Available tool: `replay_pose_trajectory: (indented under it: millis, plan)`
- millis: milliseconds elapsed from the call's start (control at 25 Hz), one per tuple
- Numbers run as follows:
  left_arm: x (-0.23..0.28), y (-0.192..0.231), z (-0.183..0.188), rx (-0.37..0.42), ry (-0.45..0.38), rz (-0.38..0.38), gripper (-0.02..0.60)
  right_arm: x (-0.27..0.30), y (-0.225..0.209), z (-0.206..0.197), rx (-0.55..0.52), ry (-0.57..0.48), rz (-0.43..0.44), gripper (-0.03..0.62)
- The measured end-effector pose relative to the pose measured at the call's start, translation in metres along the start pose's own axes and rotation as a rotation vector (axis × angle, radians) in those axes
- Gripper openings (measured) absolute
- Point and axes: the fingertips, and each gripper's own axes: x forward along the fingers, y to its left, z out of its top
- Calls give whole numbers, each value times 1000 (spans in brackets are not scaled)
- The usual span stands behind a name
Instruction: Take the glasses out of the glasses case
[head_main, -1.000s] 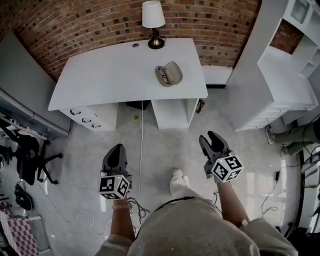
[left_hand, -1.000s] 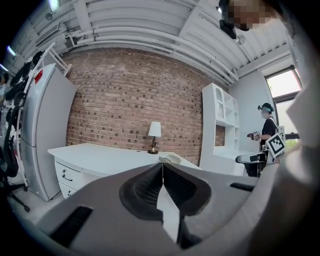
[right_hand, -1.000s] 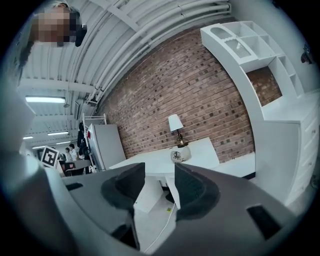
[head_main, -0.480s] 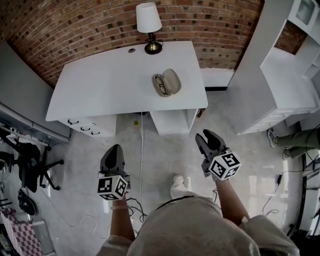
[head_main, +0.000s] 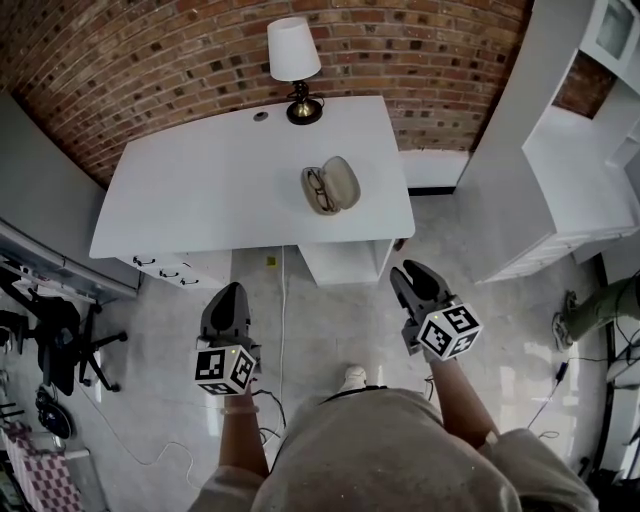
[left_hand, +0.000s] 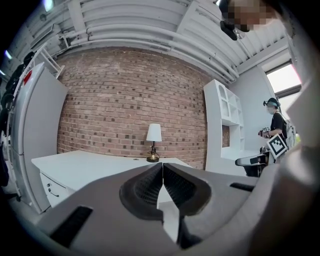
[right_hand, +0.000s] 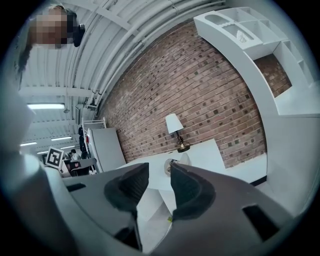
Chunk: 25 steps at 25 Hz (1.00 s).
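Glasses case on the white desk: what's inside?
The open beige oval glasses case holds dark-framed glasses in its left half in the head view; the right half looks empty. The lining under the glasses is covered.

**A:** Rough red brick wall (head_main: 150, 60), smooth matt white surface (head_main: 200, 190), right?

**B:** Yep, and the floor (head_main: 330, 320) is glossy, polished-looking. The lamp base (head_main: 304, 112) looks like shiny brass, and the glasses case (head_main: 342, 182) is matt.

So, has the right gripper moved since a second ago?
Yes: the right gripper has come nearer the front edge of the white desk, and its jaws have been closing partway with nothing between them.
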Motion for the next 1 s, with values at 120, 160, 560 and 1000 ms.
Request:
replay_pose_trajectory:
  millis: [120,160,560,1000]
  plan:
    - [8,2,4,14,-2,-2,6,8,-3,0,8,-2,7,137]
    - [9,4,6,17,-3,1,6,10,-4,-1,14,-3,9,137]
    - [18,21,-1,15,30,22,6,41,1,-4,32,20,39,129]
    - [88,56,-3,11,34,-35,6,101,-10,-4,21,63,11,124]
